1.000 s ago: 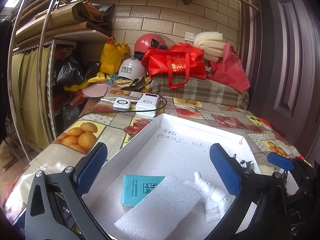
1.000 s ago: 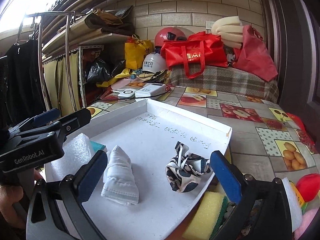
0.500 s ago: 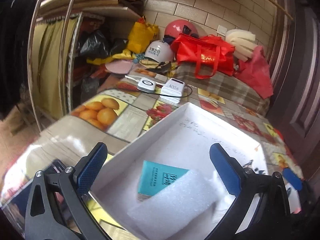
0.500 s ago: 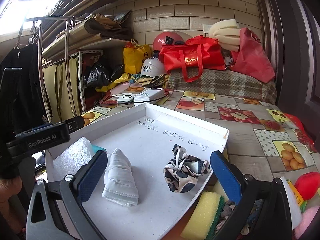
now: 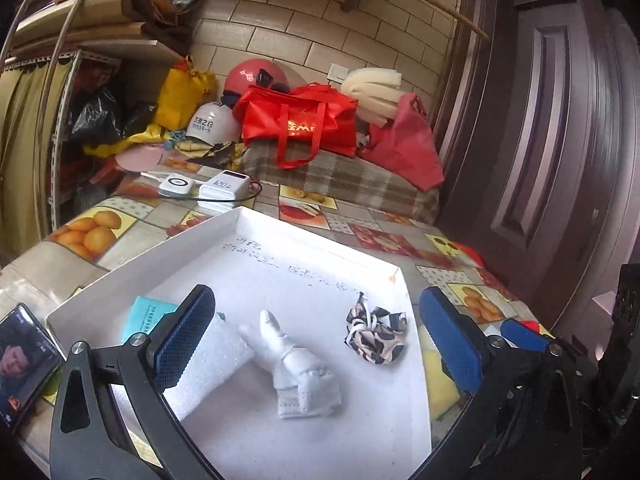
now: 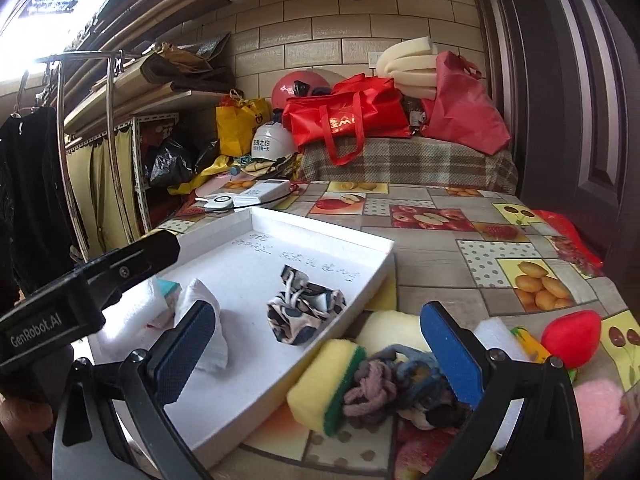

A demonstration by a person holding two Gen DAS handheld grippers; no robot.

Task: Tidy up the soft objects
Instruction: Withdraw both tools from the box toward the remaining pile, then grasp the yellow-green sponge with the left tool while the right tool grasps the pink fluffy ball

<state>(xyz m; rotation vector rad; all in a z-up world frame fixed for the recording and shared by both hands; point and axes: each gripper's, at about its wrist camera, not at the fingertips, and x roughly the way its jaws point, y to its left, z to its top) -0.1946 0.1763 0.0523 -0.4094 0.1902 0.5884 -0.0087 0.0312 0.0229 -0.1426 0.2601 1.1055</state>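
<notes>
In the white tray [image 5: 120, 276] — a folded white mask [image 5: 298, 368] at the middle, a patterned scrunchie [image 5: 374, 332] just right of it, a foam sheet [image 5: 208, 364] and teal booklet [image 5: 146, 316] to the left. Beside the tray's right rim, on the fruit-print surface [image 6: 460, 264]: yellow-green sponge [image 6: 324, 380], hair ties [image 6: 372, 388], red strawberry toy [image 6: 572, 332]. Left claw [image 5: 316, 344] gaping wide above the tray, holding nothing. Right claw [image 6: 320, 354] likewise wide and empty, over the pile.
</notes>
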